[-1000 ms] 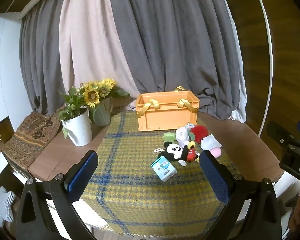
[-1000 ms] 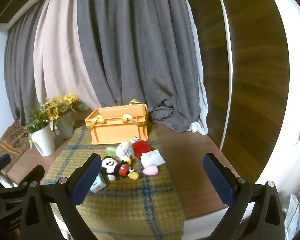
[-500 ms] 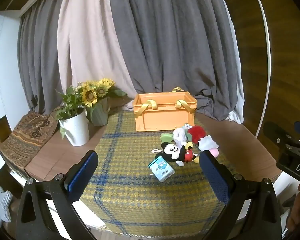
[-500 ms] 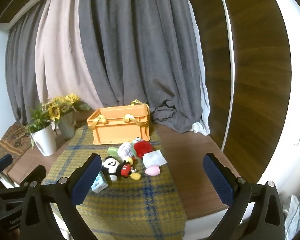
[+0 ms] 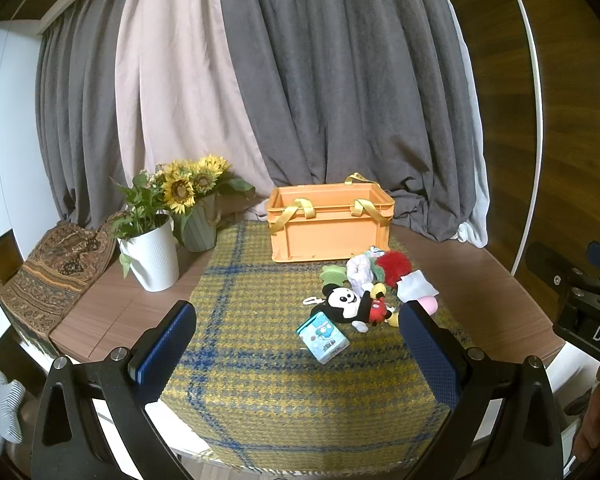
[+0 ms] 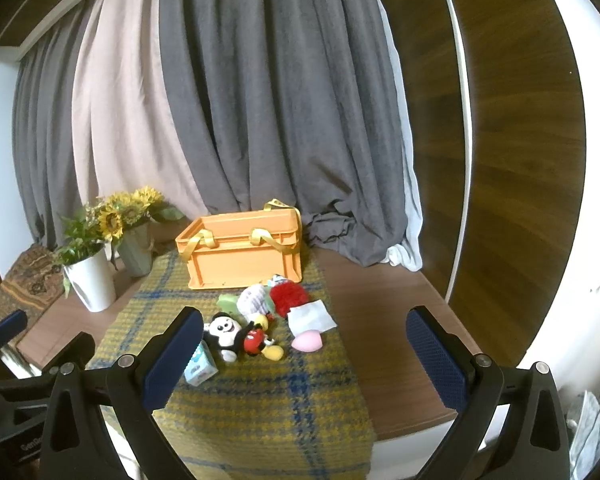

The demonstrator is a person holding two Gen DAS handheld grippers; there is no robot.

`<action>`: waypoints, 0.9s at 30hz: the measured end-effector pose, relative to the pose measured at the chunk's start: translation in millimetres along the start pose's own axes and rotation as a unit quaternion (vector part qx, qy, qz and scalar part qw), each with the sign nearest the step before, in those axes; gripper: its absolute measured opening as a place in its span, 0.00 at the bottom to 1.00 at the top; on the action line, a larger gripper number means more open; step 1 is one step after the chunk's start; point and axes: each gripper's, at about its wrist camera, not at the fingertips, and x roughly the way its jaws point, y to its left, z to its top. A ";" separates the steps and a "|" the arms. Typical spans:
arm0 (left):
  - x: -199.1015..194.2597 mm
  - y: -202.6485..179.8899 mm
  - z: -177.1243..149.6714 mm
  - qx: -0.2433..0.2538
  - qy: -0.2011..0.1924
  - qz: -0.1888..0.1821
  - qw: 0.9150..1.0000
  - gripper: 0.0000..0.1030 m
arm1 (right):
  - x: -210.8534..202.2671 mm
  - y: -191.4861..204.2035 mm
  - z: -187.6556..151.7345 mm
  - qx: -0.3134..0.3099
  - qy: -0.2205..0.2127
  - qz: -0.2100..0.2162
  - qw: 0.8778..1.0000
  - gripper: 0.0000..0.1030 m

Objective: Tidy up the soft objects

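A pile of soft things lies on the yellow plaid cloth (image 5: 260, 380) in front of an orange crate (image 5: 328, 224) with yellow handles. It holds a Mickey Mouse plush (image 5: 352, 304), a red pom-pom (image 5: 394, 266), a white knitted item (image 5: 360, 272), a green piece (image 5: 333, 275), a white cloth (image 5: 416, 285), a pink item (image 5: 430, 304) and a light-blue pouch (image 5: 323, 336). The left gripper (image 5: 296, 344) is open and empty, above the near cloth. The right gripper (image 6: 304, 344) is open and empty; the crate (image 6: 240, 252) and plush (image 6: 236, 334) lie beyond it.
A white pot with greenery (image 5: 152, 256) and a green vase of sunflowers (image 5: 198, 228) stand left of the cloth. A patterned cushion (image 5: 48, 272) lies at the far left. Grey and beige curtains (image 5: 300, 80) hang behind. The wooden table edge (image 6: 412, 420) is near on the right.
Both grippers have moved slightly, so the scene shifts a little in each view. Both stay open. Nothing on the table has moved.
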 end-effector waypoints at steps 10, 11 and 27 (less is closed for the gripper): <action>0.4 1.2 -0.1 0.000 -0.001 0.002 1.000 1.00 | 1.7 2.0 -0.2 -0.002 -0.002 0.001 1.000 1.00; 0.3 1.4 0.0 -0.001 -0.002 0.001 1.000 1.00 | 1.8 2.1 -0.1 -0.002 -0.002 0.001 1.000 1.00; 0.9 0.8 0.5 -0.001 0.000 0.002 1.000 1.00 | 2.4 5.0 -0.8 -0.004 -0.002 0.002 1.000 1.00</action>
